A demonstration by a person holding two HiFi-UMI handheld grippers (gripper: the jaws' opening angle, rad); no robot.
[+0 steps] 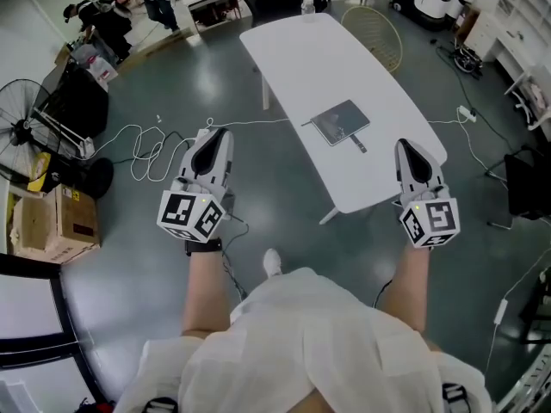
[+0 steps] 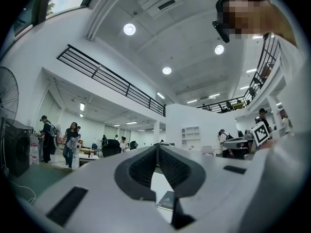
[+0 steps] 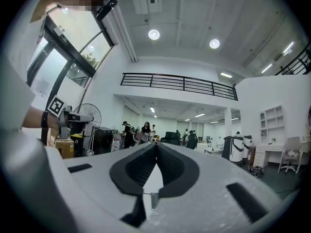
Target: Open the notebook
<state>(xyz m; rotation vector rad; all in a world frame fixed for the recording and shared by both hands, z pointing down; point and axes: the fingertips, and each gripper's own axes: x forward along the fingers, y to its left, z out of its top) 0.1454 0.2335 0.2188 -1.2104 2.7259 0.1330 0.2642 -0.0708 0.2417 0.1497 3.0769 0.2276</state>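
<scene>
A closed grey notebook (image 1: pixel 341 122) lies flat near the middle of the long white table (image 1: pixel 301 58), with a dark pen (image 1: pixel 359 144) beside its near corner. My left gripper (image 1: pixel 213 130) is shut and empty, held over the floor to the left of the table and well short of the notebook. In the left gripper view the jaw tips (image 2: pixel 157 147) meet, and a corner of the notebook (image 2: pixel 166 201) shows through the gap below them. My right gripper (image 1: pixel 408 144) hovers at the table's near right edge, also shut and empty. Its tips (image 3: pixel 156 144) touch.
A standing fan (image 1: pixel 21 119), a cardboard box (image 1: pixel 47 222) and loose white cables (image 1: pixel 146 149) are on the floor at left. A wire chair (image 1: pixel 374 28) stands behind the table. A bottle (image 1: pixel 307 5) sits at the table's far end. People stand far off.
</scene>
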